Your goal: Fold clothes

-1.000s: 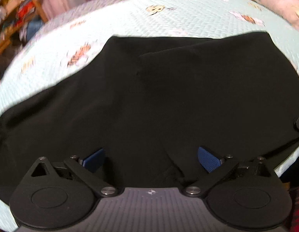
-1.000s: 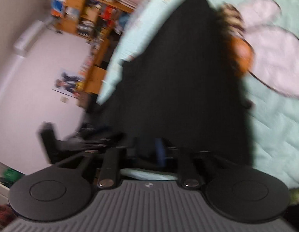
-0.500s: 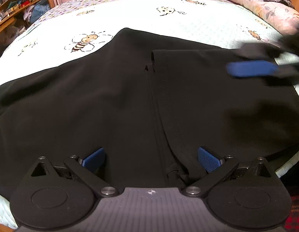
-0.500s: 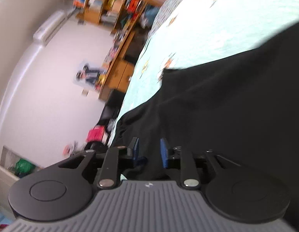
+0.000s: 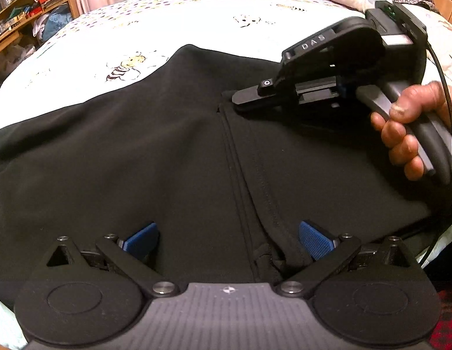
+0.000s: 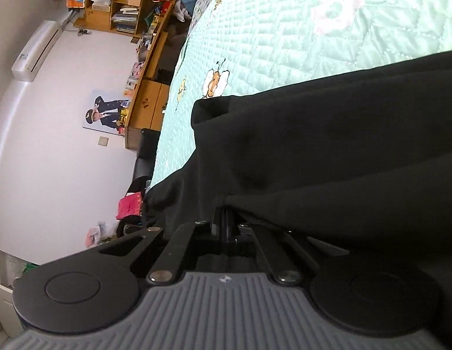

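Moved in from the side since a moment ago, right gripper (image 5: 240, 100) now at the fold edge, fingers pinching black garment (image 5: 167, 151), garment spread on the bed (image 5: 196, 14), left gripper (image 5: 227, 239) low over it, fingers spread.

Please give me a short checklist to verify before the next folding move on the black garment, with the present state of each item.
1. Right claw shut on the black garment: ok, its fingers are together with a fabric edge pinched between them.
2. Left claw ready: ok, open, blue pads apart, garment below them, not gripped.
3. Garment lies flat on the bed cover: ok for most of it; the left end hangs over the bed edge.
4. Only one layer is gripped on the right: cannot tell, folds hide it.
5. The cable of the right claw stays off the fabric: cannot tell.
6. Hand holds the handle firmly: ok.
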